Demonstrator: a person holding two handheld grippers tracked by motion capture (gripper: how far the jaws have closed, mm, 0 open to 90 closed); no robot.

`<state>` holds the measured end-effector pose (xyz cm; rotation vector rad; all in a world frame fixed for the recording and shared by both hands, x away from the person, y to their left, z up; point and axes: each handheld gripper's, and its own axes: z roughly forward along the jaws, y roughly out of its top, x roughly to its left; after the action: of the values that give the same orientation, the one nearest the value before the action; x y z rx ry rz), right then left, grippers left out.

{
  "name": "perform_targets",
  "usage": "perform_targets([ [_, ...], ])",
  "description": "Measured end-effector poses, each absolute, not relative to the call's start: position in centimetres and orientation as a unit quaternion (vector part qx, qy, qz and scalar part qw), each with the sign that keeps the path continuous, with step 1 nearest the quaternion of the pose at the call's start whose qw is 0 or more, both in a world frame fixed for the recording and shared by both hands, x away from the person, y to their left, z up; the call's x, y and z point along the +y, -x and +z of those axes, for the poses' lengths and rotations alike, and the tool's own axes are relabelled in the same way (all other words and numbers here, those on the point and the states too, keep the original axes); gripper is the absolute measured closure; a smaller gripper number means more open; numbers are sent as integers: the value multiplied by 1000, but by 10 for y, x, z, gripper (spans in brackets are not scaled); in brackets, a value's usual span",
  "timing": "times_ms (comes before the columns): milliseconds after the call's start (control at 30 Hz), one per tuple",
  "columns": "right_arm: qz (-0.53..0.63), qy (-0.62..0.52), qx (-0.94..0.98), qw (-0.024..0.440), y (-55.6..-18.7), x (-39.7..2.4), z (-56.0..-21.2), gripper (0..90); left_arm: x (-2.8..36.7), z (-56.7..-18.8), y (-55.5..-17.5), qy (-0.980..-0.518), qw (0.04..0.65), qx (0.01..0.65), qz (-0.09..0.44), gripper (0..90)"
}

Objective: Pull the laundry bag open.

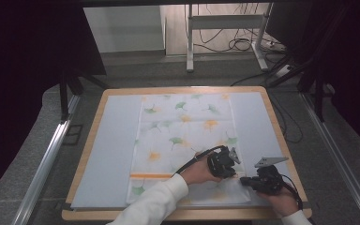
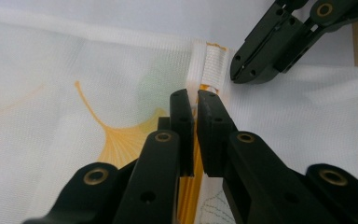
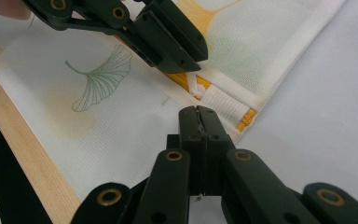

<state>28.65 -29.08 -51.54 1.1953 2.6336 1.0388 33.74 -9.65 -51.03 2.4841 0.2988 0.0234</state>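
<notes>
Two grippers worked at the cloth's right edge, toward 5 o'clock on the table point(image 1: 88, 154). The printed cloth point(image 1: 183, 131) lay flat on the pale mat point(image 1: 110, 140), its near part folded over with an orange stripe point(image 1: 150, 176) along the fold. The left gripper point(image 2: 193, 100) had its jaws nearly together, pinching the raised fold of cloth at the white hem point(image 2: 205, 65). The right gripper point(image 3: 198, 116) had its jaws pressed together on the cloth's edge, just at 6 o'clock from the hem corner.
</notes>
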Motion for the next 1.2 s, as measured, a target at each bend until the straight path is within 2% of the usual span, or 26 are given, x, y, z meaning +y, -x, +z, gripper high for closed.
perform_targets([
  [400, 338, -389, 856, 33, -287, -291, -515, 890, -95, -513, -339, -939, 324, 117, -19, 840],
  [633, 337, -391, 856, 32, -287, -291, -515, 890, -99, -513, -337, -939, 324, 116, -16, 811],
  [900, 335, -389, 858, 31, -287, -291, -515, 890, -104, -512, -329, -944, 311, 106, 20, 827],
  [1200, 337, -390, 856, 33, -287, -290, -515, 890, -104, -511, -332, -943, 308, 124, 5, 847],
])
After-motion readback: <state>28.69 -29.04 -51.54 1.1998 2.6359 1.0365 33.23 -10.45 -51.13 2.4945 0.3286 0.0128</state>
